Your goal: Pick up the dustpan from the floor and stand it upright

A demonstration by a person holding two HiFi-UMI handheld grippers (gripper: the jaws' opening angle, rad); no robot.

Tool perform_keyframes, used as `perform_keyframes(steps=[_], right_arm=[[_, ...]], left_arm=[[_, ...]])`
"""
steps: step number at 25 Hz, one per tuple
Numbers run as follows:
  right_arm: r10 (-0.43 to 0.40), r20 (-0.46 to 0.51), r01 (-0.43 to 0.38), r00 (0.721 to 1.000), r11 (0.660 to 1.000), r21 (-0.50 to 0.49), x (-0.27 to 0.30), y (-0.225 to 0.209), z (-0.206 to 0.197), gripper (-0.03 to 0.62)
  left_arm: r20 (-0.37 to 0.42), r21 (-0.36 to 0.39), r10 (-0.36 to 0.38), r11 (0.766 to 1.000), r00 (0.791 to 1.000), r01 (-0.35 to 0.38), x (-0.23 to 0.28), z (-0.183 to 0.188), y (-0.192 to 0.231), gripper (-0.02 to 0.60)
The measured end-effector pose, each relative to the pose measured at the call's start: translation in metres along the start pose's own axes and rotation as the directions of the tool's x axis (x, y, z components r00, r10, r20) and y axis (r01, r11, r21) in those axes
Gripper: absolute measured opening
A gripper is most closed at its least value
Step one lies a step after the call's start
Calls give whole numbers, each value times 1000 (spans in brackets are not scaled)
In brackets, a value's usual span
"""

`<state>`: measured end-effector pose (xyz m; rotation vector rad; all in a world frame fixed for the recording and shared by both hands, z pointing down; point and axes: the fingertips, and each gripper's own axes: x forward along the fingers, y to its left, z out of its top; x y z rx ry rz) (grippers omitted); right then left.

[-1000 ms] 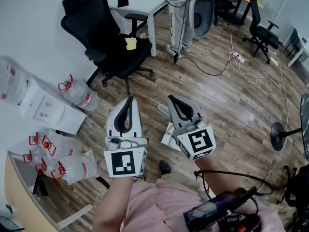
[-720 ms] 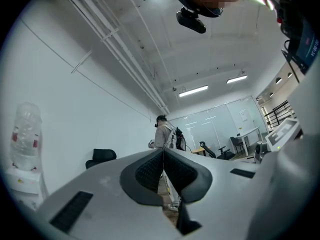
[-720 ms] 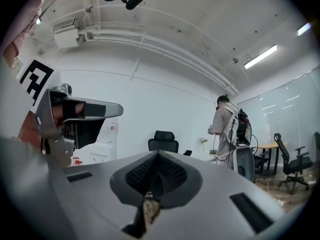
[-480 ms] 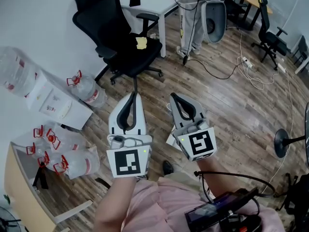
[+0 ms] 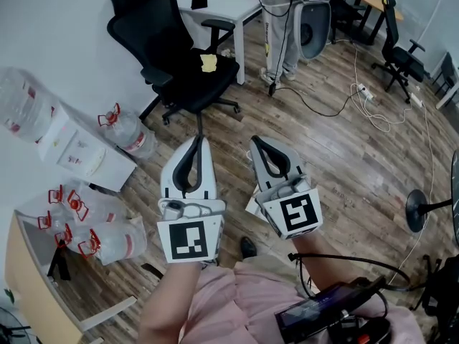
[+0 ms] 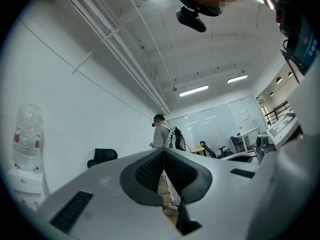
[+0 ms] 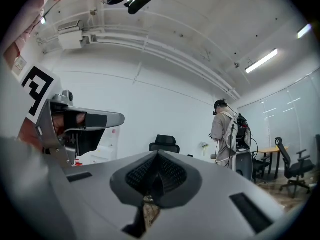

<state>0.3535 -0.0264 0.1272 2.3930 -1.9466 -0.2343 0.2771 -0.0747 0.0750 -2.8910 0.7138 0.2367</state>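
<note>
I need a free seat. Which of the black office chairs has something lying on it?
The large black chair beside the white desk, upper left: a yellow object lies on its seat. The far black chair at right shows none.

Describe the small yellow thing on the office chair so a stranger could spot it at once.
Find the white desk against the wall at the top of the head view. The big black office chair stands right beside it, and the yellow thing lies on its seat, toward the desk side. It is the only bright patch on an all-black chair.
</note>
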Motion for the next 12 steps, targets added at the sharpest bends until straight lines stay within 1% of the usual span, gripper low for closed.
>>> perform_keyframes(steps=[7,12], right_arm=[[10,-5,-10,1000,1000,0,-1,5,0,0],[1,-46,0,999,1000,14,-2,6,-5,0]], left_arm=[[0,-3,-9,1000,1000,9,0,0,-2,12],[4,-4,-11,1000,1000,11,0,0,-1,12]])
